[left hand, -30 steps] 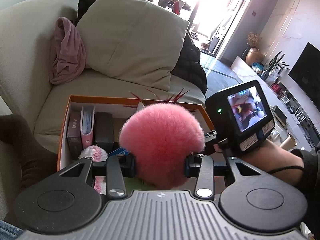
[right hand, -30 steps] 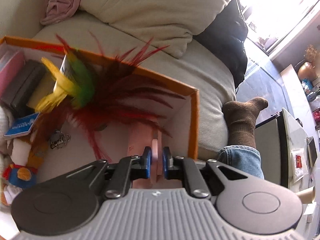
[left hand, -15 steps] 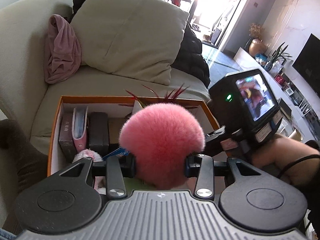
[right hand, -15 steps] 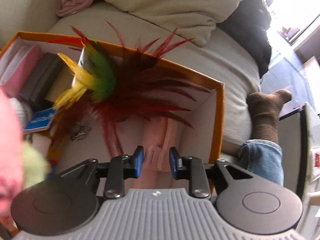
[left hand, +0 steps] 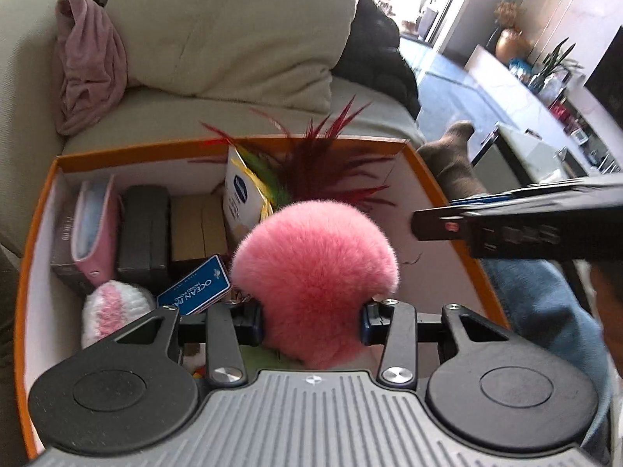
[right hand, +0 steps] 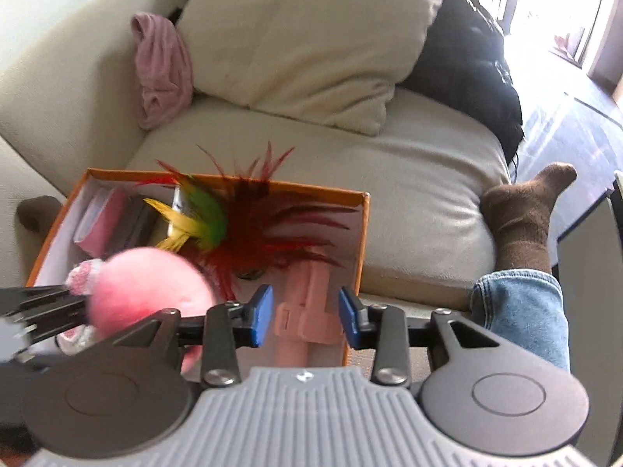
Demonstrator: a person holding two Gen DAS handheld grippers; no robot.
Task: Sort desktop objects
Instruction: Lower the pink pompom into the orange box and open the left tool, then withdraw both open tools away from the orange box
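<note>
My left gripper point(left hand: 311, 319) is shut on a fluffy pink pompom point(left hand: 315, 268) and holds it over the orange box point(left hand: 39, 210). The pompom also shows in the right wrist view point(right hand: 148, 288). My right gripper point(right hand: 305, 321) is open, above a pink handled item point(right hand: 307, 303) that lies in the box point(right hand: 360, 257) by its right wall. A red, green and yellow feather toy point(right hand: 241, 229) lies in the box beyond it. The right gripper's body crosses the left wrist view point(left hand: 525, 222) at the right.
The box holds a pink pouch point(left hand: 95, 225), a dark case point(left hand: 144, 225), a blue card point(left hand: 194, 284) and a pink-white knitted item point(left hand: 113, 307). The box rests on a beige sofa point(right hand: 409, 179) with a cushion point(right hand: 311, 35) and pink cloth point(right hand: 163, 66). My socked foot point(right hand: 525, 210) is at right.
My right gripper has let go of the pink handled item, opened wide and drawn back above the box. My left gripper has moved over the box with the pompom.
</note>
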